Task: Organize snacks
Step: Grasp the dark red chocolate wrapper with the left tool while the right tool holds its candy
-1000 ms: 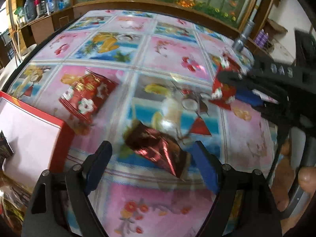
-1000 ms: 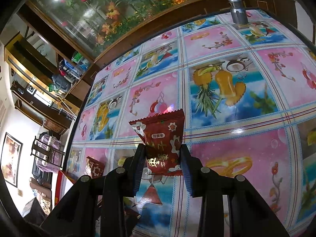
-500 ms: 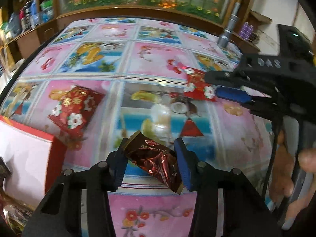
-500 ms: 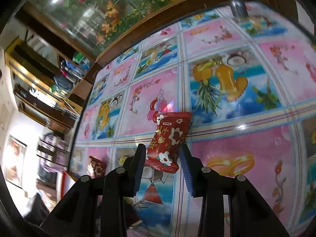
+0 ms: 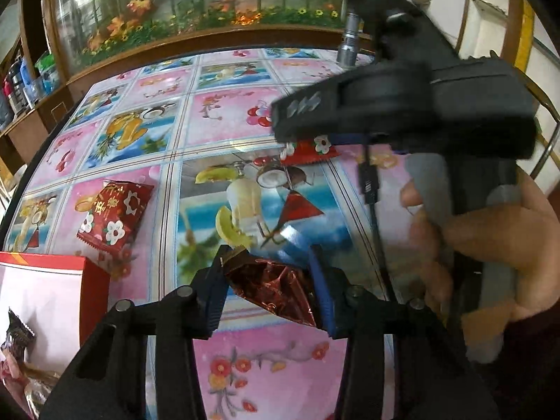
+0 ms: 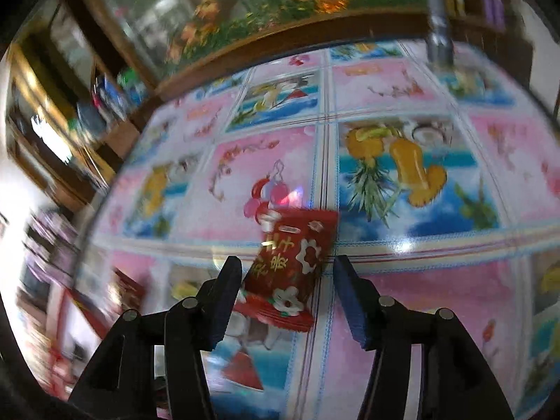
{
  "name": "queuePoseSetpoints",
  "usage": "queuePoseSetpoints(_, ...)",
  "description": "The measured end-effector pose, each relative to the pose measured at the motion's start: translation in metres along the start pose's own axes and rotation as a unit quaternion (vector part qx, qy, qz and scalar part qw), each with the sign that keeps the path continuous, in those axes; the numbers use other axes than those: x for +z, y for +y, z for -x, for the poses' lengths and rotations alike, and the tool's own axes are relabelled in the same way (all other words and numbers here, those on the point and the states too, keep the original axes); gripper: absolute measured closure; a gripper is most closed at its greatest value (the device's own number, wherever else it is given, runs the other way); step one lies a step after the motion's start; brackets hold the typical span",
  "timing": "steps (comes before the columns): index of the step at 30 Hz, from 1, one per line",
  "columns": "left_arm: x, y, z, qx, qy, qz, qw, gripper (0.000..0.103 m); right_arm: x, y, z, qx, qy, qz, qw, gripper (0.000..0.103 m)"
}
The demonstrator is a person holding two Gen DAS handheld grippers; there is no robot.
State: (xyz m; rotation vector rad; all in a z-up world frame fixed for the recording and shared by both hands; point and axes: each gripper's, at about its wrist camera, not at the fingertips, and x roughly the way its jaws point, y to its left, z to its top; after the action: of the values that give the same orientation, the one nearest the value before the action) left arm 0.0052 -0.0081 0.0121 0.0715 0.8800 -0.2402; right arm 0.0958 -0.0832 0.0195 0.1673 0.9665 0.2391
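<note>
Cloth centre (image 5: 245, 133) open — red box (image 5: 92, 290) blocks left edge.

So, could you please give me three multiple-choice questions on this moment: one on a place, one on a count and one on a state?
1. Where does the free red flowered packet lie?
A. inside the red box
B. on the table, just beyond the box
C. on a shelf

2. How many red flowered packets show in the left wrist view?
A. one
B. two
C. four

3. What is between the jaws of the left gripper?
A. nothing
B. a red flowered packet
C. a dark foil packet

Answers:
1 B: it rests on the tablecloth by the box's corner.
2 B: one by the box, a second packet under the right gripper, whose jaws are opening around it.
3 C: the closing jaws pinch its crumpled wrapper.
</note>
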Motion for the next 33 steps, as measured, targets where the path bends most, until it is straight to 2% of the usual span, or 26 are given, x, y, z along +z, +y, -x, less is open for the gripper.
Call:
queuePoseSetpoints(3,-0.007,0.002,0.006,-0.007,-0.001,0.000,1.0000,0.063,-0.005,0.016,-0.004,-0.052,-0.001,0.054,0.997,0.053)
queuePoseSetpoints(4,-0.009,0.004,0.007,-0.007,-0.001,0.002,1.0000,0.063,-0.007,0.020,-0.006,-0.080,-0.005,0.070,0.994,0.063)
queuePoseSetpoints(6,-0.013,0.006,0.011,-0.010,-0.002,0.007,0.9999,0.065,-0.010,0.025,-0.007,-0.101,-0.010,0.093,0.990,0.066)
queuePoseSetpoints(10,-0.020,0.009,0.022,-0.019,-0.010,0.011,0.9997,0.069,-0.009,0.016,-0.003,-0.091,0.000,0.080,0.993,0.068)
queuePoseSetpoints(17,-0.031,0.013,0.031,-0.027,-0.010,0.011,0.9995,0.070,-0.001,-0.004,0.011,-0.018,0.002,0.017,1.000,0.068)
queuePoseSetpoints(20,-0.032,0.011,0.029,-0.034,-0.012,0.008,0.9993,0.070,0.000,-0.011,0.012,-0.010,0.004,-0.003,1.000,0.068)
queuePoseSetpoints(23,-0.029,-0.002,0.026,-0.056,-0.019,-0.021,0.9980,0.070,0.001,-0.014,0.012,-0.002,0.006,-0.013,1.000,0.068)
queuePoseSetpoints(25,-0.029,-0.015,0.022,-0.066,-0.021,-0.056,0.9961,0.068,0.001,-0.015,0.011,0.005,0.010,-0.018,1.000,0.068)
queuePoseSetpoints(26,-0.030,-0.019,0.019,-0.067,-0.014,-0.064,0.9956,0.063,0.001,-0.016,0.011,0.008,0.012,-0.021,1.000,0.068)
queuePoseSetpoints(27,-0.030,-0.024,0.012,-0.065,0.007,-0.070,0.9954,0.051,0.002,-0.017,0.010,0.010,0.014,-0.026,1.000,0.068)
queuePoseSetpoints(28,-0.029,-0.027,0.012,-0.056,0.009,-0.071,0.9959,0.044,0.002,-0.019,0.010,0.011,0.015,-0.029,0.999,0.068)
queuePoseSetpoints(29,-0.028,-0.028,0.012,-0.043,0.011,-0.069,0.9967,0.030,0.002,-0.021,0.010,0.013,0.015,-0.034,0.999,0.068)
queuePoseSetpoints(33,-0.028,-0.023,0.014,-0.040,0.037,-0.025,0.9982,0.028,0.003,-0.027,0.012,0.017,0.014,-0.051,0.998,0.068)
